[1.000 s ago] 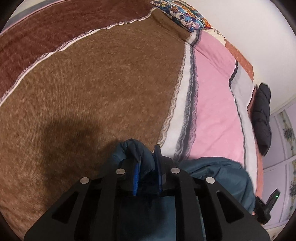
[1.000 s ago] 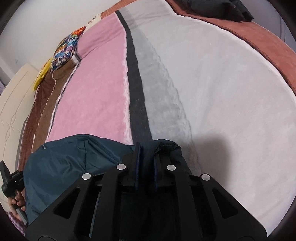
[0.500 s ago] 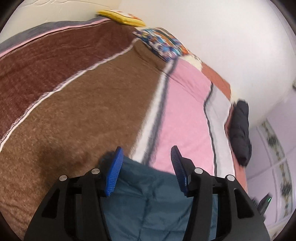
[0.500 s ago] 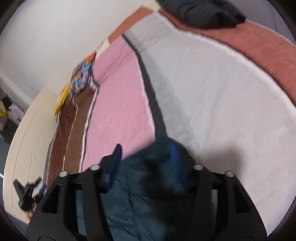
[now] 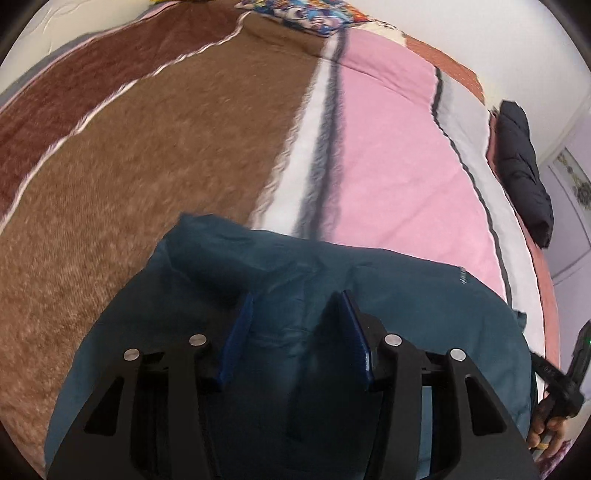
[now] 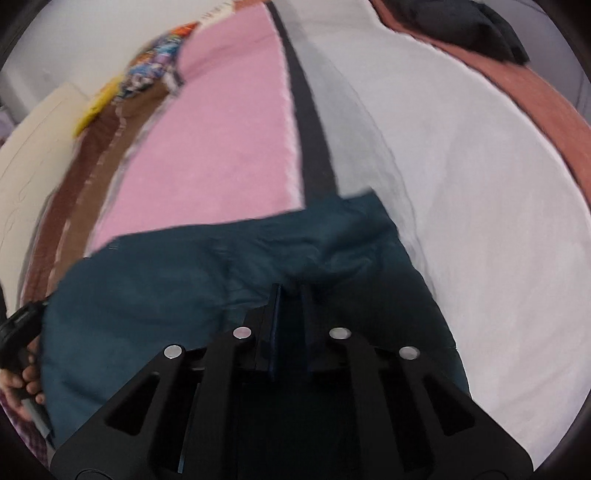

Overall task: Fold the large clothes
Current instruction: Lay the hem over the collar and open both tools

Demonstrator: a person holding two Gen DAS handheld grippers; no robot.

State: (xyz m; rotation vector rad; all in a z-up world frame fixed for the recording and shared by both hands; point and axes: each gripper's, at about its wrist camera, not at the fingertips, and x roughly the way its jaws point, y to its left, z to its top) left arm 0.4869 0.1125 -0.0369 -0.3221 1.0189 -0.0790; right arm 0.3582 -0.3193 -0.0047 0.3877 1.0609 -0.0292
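Observation:
A dark teal jacket [image 5: 406, 295] lies spread on a striped blanket [image 5: 147, 166]. My left gripper [image 5: 295, 295] hovers just over its near part, blue pads well apart and closing slightly, with no cloth pressed between them. In the right wrist view the same jacket [image 6: 166, 288] lies across the pink and white stripes. My right gripper [image 6: 291, 290] is over its right part. Its jaws are closing and stand almost together. I cannot make out any cloth pinched between them, though a wrinkle of fabric rises just beyond the tips.
A black puffer jacket [image 5: 522, 166] lies at the far right edge of the bed [image 6: 469, 26]. A patterned pillow [image 5: 314, 14] sits at the head end, by a cream headboard [image 6: 33, 147]. A hand [image 6: 22, 369] shows at the left rim.
Both grippers let go of the jacket's far edge and pulled back toward me, so more of the flat jacket shows. The right jaws opened, then came nearly together; the left stay apart.

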